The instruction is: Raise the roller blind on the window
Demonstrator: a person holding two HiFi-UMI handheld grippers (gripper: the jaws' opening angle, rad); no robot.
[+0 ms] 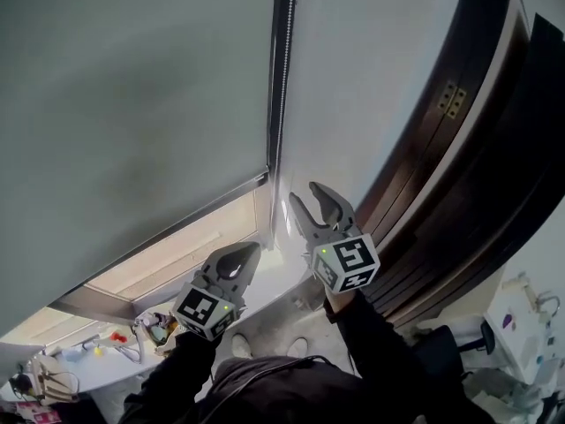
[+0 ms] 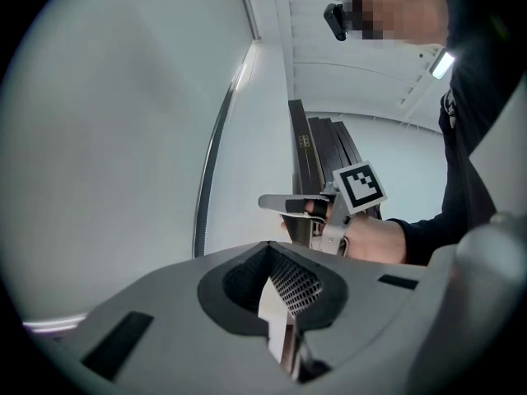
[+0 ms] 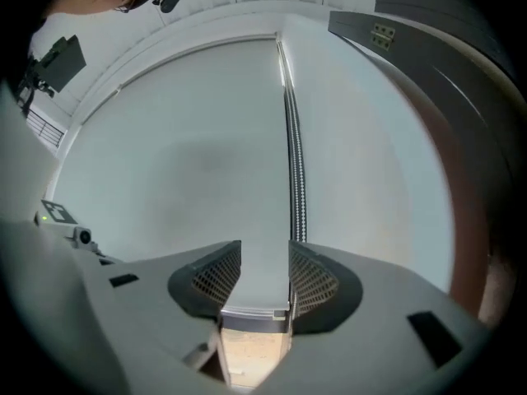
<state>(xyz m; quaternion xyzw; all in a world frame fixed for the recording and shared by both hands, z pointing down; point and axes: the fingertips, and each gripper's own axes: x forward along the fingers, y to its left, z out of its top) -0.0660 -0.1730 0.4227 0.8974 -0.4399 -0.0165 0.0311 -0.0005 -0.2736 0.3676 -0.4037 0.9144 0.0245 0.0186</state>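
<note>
Two hand-held grippers faced a mostly lowered roller blind.

The grey roller blind (image 1: 132, 104) covered most of the window, its bottom bar (image 1: 177, 225) low over a pale strip. The bead chain (image 1: 281, 69) hung along its right edge. The right gripper (image 1: 305, 193) had its claw apart, gripping nothing, with the chain just beside one jaw. The left gripper (image 1: 252, 249) had its claw closed and empty.

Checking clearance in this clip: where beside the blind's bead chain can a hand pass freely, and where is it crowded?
Free: the bare white wall strip between the bead chain and the dark door frame, right of the roller blind. Crowded: the white surface at lower left, littered with small items.
</note>
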